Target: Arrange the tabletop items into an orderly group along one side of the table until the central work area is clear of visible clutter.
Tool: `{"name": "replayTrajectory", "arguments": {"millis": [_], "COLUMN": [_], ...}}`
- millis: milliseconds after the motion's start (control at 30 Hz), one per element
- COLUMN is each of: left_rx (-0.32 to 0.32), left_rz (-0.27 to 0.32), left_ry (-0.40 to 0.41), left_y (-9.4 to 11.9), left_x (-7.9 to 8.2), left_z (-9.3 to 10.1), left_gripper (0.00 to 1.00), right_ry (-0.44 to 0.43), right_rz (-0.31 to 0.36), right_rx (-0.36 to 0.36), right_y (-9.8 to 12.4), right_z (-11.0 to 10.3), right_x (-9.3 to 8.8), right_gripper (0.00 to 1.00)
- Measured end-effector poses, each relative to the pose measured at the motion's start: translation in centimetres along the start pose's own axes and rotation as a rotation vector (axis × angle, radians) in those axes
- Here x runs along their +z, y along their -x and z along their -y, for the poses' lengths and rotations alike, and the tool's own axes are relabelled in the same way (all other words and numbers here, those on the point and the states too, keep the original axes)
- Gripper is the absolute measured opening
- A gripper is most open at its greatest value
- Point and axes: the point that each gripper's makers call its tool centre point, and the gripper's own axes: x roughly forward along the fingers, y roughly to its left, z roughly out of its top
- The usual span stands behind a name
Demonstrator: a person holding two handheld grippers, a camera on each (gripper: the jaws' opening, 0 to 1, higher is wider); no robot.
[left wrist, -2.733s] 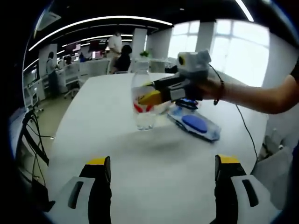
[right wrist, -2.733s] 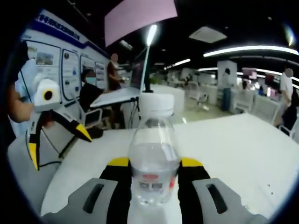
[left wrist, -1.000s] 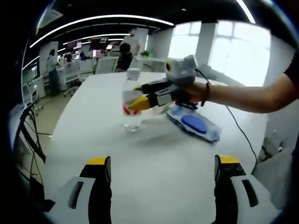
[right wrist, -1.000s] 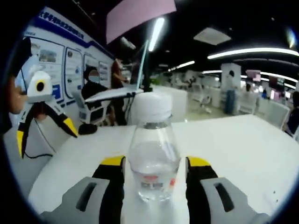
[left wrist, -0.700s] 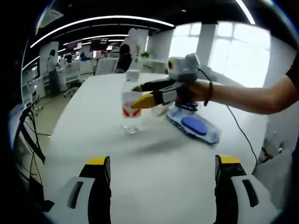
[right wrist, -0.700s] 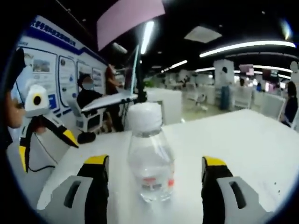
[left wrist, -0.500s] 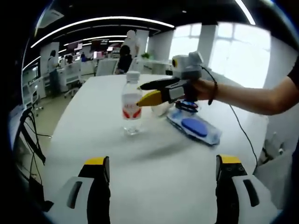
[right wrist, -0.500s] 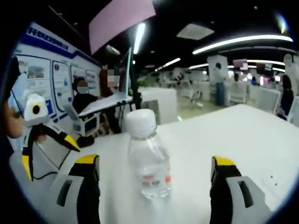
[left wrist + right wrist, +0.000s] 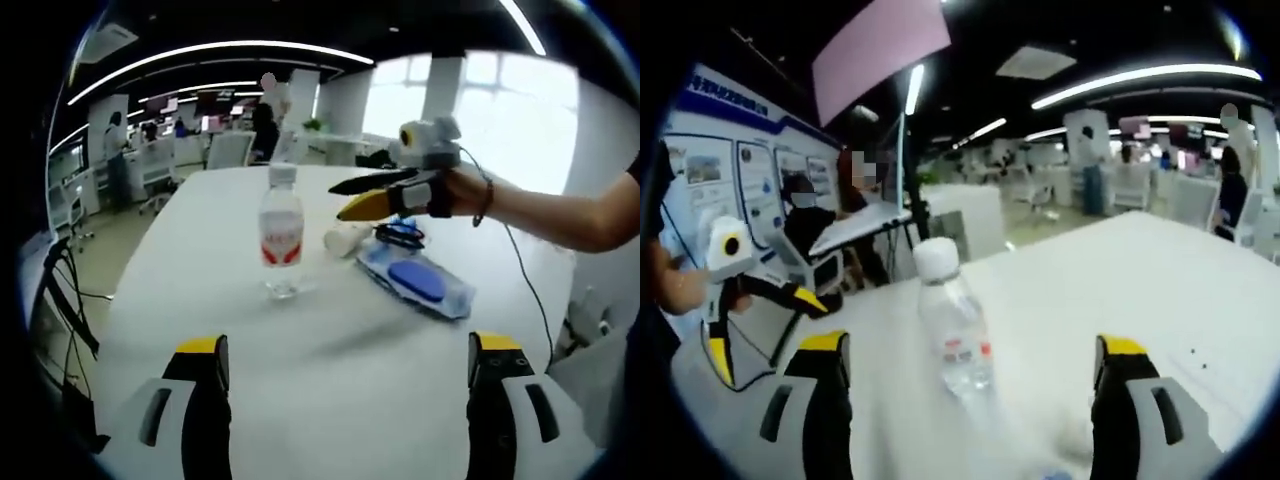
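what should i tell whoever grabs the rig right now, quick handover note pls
Left gripper: open, empty, low over the near edge of the white table.
Right gripper: open, empty, apart from the water bottle.
Bottle stands upright on the table, released. Beside it lie a small white cylinder and a clear packet with a blue item, with something dark between them, too small to identify.
Done: bottle set next to the others.
Left: tidy these into a neat row along one side.

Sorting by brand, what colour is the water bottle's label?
Red and white label on the water bottle, clearest in the left gripper view.
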Motion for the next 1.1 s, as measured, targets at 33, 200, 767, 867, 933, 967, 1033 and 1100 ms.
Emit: {"name": "replayTrajectory", "arguments": {"millis": [33,200,767,867,933,967,1033,1100], "left_rx": [0.000,-0.006,-0.027,-0.026,-0.023,-0.023,-0.024,-0.022], "left_rz": [0.000,-0.001,-0.008,-0.011,-0.013,-0.011,-0.008,-0.009], "left_ry": [-0.001,-0.009,-0.033,-0.034,-0.037,-0.039,-0.035,-0.037], "left_y": [0.0,0.0,-0.2,-0.1,-0.1,-0.1,0.0,0.0], "left_x": [0.0,0.2,0.3,0.3,0.4,0.4,0.5,0.5], "left_z": [0.0,0.3,1.4,1.4,1.4,1.4,1.4,1.5], "left_gripper": [0.98,0.98,0.98,0.98,0.98,0.98,0.98,0.98], "right_ry": [-0.001,-0.024,-0.052,-0.061,-0.059,-0.064,-0.081,-0.094], "right_rz": [-0.001,-0.003,-0.034,-0.050,-0.064,-0.067,-0.068,-0.069], "right_rx": [-0.006,-0.042,-0.171,-0.193,-0.204,-0.210,-0.226,-0.240], "right_y": [0.3,2.3,8.5,9.4,9.9,10.1,10.6,11.1], "right_z": [0.1,1.0,2.9,3.2,3.4,3.5,3.9,4.2], "right_x": [-0.1,-0.5,-3.1,-4.0,-4.6,-4.8,-5.3,-5.6], "right_gripper": [1.00,1.00,0.99,0.98,0.98,0.97,0.96,0.96]}}
